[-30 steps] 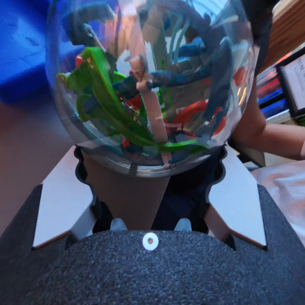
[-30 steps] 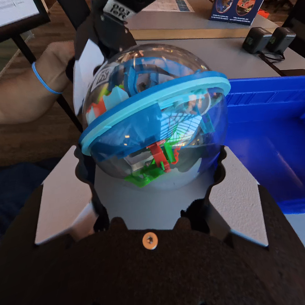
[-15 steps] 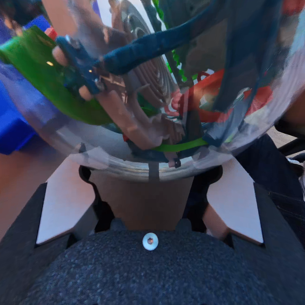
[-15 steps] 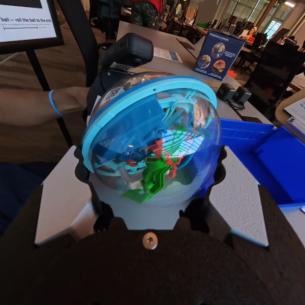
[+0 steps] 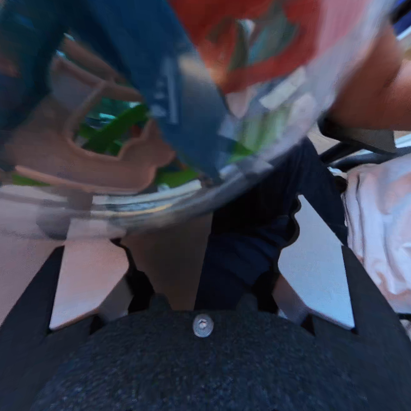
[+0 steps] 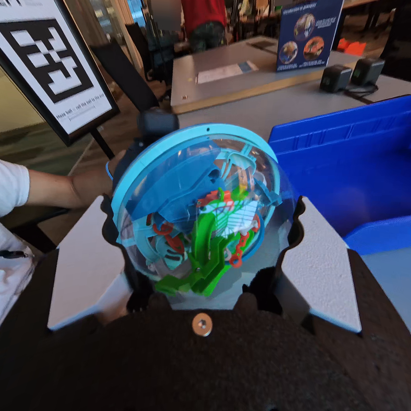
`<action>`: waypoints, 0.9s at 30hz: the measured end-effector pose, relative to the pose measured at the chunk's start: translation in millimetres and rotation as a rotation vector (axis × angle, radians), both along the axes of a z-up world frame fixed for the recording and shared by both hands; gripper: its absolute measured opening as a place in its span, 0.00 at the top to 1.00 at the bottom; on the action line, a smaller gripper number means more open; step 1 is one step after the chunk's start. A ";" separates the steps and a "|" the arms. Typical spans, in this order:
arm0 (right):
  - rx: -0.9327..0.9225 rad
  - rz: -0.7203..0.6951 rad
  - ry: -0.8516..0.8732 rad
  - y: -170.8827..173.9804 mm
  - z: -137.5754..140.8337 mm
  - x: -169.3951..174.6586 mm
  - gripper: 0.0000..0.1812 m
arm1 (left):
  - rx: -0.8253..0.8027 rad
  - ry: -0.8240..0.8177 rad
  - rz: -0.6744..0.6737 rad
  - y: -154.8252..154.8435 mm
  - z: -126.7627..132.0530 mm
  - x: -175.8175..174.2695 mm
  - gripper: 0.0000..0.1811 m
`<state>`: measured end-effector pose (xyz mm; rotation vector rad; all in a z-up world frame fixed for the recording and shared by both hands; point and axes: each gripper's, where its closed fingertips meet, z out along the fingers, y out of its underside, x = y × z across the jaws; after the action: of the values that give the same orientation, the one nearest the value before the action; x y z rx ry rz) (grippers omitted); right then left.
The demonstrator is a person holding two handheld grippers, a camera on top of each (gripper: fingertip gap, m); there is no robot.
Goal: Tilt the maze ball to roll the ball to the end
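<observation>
The maze ball [image 6: 200, 211] is a clear sphere with a light-blue ring and blue, green and red tracks inside. My right gripper [image 6: 203, 206] is shut on it, with one white finger on each side, and holds it above the grey table [image 6: 244, 111]. The ring stands almost upright and leans left. In the left wrist view the maze ball [image 5: 133, 111] is blurred and very close, and covers the left fingertip. My left gripper [image 5: 200, 218] has its jaws wide apart below the ball. Its dark body [image 6: 155, 124] shows behind the ball. I cannot pick out the small ball inside.
A blue bin [image 6: 344, 178] stands to the right of the ball. A framed sign on a stand [image 6: 49, 66] is at the left, with a person's forearm [image 6: 66, 191] below it. Two small dark boxes [image 6: 351, 73] and a blue card [image 6: 307, 37] sit farther back.
The ball has been rolled so its ring went from nearly level to almost upright. In the left wrist view it came closer and slid left and up, off the right finger.
</observation>
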<state>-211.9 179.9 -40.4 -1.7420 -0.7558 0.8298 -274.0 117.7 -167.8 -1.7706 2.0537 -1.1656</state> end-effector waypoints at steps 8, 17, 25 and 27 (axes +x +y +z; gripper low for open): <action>-0.004 0.069 0.092 -1.9 -1.4 1.0 0.15 | 0.117 0.035 -0.156 -9.9 9.1 -28.2 0.24; -0.037 0.110 0.180 2.3 -4.0 2.7 0.15 | 0.365 -0.385 0.025 71.8 67.9 25.5 0.12; -0.104 0.107 0.339 13.7 -6.0 23.6 0.20 | 0.155 -0.444 -0.043 62.6 76.5 53.5 0.12; -0.033 0.061 0.360 13.5 4.2 33.7 0.21 | 0.103 -0.411 -0.005 65.5 72.7 55.9 0.12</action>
<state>-178.2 193.4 -36.2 -1.5441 -0.5565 1.1649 -218.1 183.2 -95.0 -1.3437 1.8365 -1.2735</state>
